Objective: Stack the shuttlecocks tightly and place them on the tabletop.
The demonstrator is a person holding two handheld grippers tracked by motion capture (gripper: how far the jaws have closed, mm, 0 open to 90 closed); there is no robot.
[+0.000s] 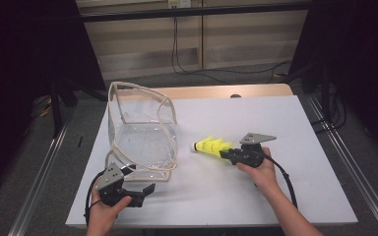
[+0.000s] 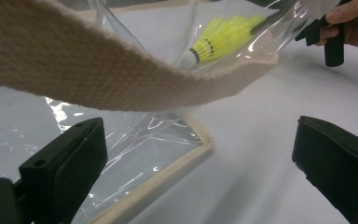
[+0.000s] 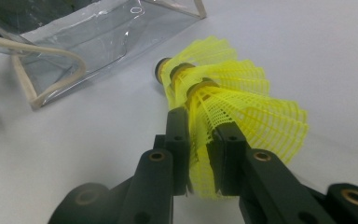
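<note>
White tabletop (image 1: 275, 118), clear plastic bag (image 1: 142, 135), yellow mesh shuttlecocks (image 1: 211, 146)

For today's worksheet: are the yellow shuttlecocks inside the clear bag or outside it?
Outside: the shuttlecocks lie on the table beside the bag.

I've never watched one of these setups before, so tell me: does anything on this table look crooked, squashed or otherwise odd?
Two things. The clear bag sags askew, its fabric-trimmed mouth twisted rather than open squarely. The stacked yellow shuttlecocks are pinched at the skirt by the right gripper, bending the mesh. Nothing looks spilled or broken.
</note>
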